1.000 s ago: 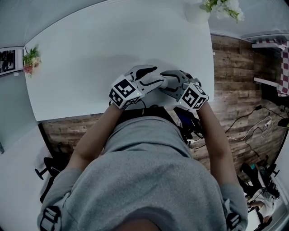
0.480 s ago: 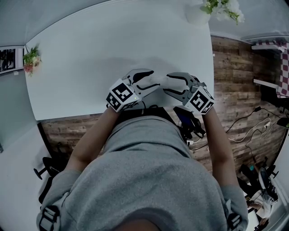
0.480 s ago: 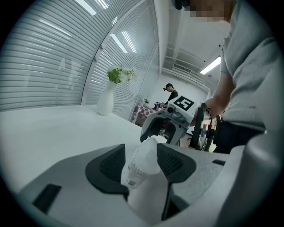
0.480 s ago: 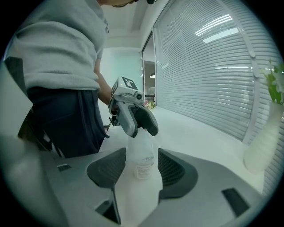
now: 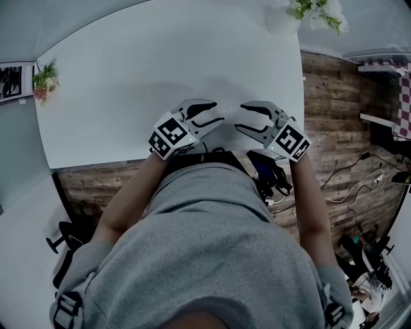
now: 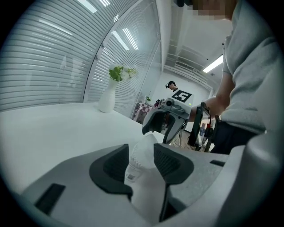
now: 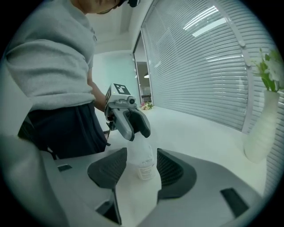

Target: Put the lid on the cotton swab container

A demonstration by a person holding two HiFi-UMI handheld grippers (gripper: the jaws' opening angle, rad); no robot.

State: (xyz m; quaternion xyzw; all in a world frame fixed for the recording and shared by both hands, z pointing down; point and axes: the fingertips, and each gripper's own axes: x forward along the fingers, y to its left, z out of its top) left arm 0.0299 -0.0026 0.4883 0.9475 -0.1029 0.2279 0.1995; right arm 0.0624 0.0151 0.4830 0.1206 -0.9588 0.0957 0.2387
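**White desk with two flower arrangements**

A white desk fills the upper middle of the head view, its near edge running across the centre of the frame. A white vase holding green stems and pale blossoms stands at the upper right, close to the desk's far corner. A small bunch of pink and green flowers sits at the desk's left edge, at the left of the frame, well apart from the vase.

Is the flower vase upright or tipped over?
Upright: the white vase stands on the table, its flowers pointing up.
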